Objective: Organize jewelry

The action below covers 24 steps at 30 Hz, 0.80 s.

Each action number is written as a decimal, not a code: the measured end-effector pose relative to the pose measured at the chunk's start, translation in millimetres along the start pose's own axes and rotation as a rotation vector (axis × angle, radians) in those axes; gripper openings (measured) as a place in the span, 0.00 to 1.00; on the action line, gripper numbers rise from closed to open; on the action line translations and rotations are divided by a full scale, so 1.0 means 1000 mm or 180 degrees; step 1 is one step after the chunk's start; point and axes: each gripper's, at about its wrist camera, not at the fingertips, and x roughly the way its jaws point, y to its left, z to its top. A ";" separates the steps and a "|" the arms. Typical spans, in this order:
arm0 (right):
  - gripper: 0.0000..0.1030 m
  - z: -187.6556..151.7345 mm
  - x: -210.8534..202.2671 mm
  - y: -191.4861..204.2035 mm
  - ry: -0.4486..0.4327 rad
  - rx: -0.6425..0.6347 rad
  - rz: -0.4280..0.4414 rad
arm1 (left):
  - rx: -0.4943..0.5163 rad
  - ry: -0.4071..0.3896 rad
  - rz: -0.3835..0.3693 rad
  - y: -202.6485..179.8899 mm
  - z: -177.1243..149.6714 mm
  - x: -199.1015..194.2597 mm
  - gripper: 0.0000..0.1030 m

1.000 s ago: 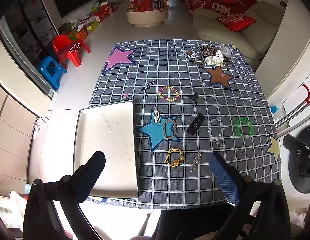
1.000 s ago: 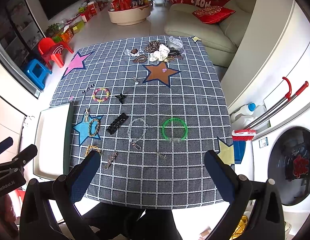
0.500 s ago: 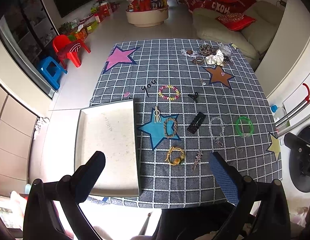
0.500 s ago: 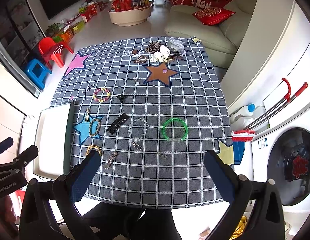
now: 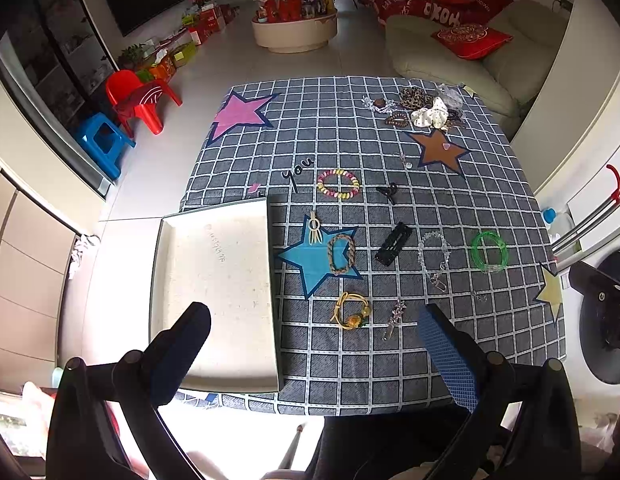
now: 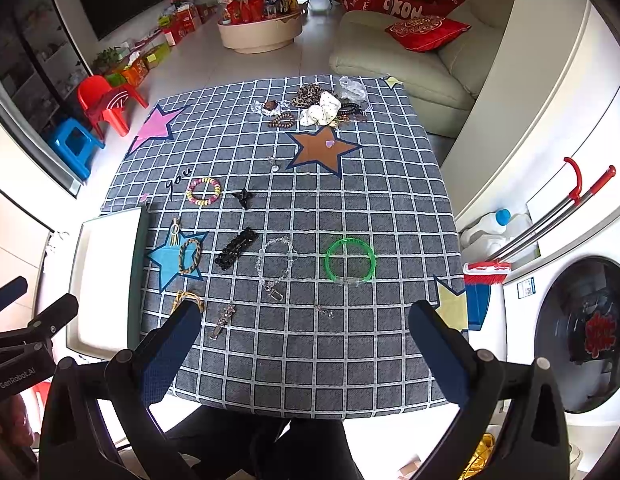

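Observation:
Jewelry lies spread on a grey checked tablecloth. A white tray sits at the table's left edge. Near it lie a yellow cord bracelet, a braided bracelet, a black hair clip, a clear bead chain, a green bangle and a pastel bead bracelet. My left gripper is open and empty, high above the near edge. My right gripper is open and empty, above the green bangle's near side.
A heap of scrunchies and bracelets lies at the table's far right. A small black claw clip and a silver pendant lie mid-table. A washing machine and mop handles stand to the right.
Both grippers have risen or drawn back very slightly; the table shifts a little in view. Nothing was taken hold of.

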 end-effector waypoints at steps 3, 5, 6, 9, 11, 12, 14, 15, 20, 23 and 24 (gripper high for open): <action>1.00 0.000 0.000 0.000 -0.0004 0.0001 0.0001 | 0.0001 -0.0002 0.0000 0.000 0.000 0.000 1.00; 1.00 0.000 0.000 0.000 -0.0004 0.0001 0.0000 | 0.0004 -0.0002 0.0001 0.000 -0.001 0.000 1.00; 1.00 0.000 0.000 0.000 -0.0004 0.0001 0.0002 | 0.0004 -0.0001 0.0001 0.000 0.000 0.000 1.00; 1.00 0.001 0.000 0.000 0.0000 0.0002 0.0003 | 0.0003 0.0004 0.0001 0.001 -0.001 0.000 1.00; 1.00 0.001 0.000 0.000 -0.0002 0.0001 0.0003 | 0.0001 0.0005 -0.0001 0.001 -0.001 0.000 1.00; 1.00 0.001 0.000 0.000 -0.0001 0.0000 0.0002 | 0.0001 0.0005 0.0000 0.000 -0.001 0.000 1.00; 1.00 0.001 0.000 0.000 -0.0001 0.0001 0.0003 | 0.0002 0.0006 -0.0001 0.000 -0.001 0.000 1.00; 1.00 0.001 0.000 0.000 0.0002 0.0001 0.0001 | 0.0004 0.0005 0.0000 0.000 -0.001 0.000 1.00; 1.00 0.002 0.001 0.000 0.0010 0.0006 0.0001 | 0.0006 0.0007 0.0002 0.001 -0.002 0.000 1.00; 1.00 0.002 0.001 0.000 0.0009 0.0004 0.0002 | 0.0006 0.0008 0.0002 0.000 -0.002 0.000 1.00; 1.00 0.002 0.001 0.000 0.0010 0.0006 0.0003 | 0.0006 0.0008 0.0003 0.000 -0.001 0.001 1.00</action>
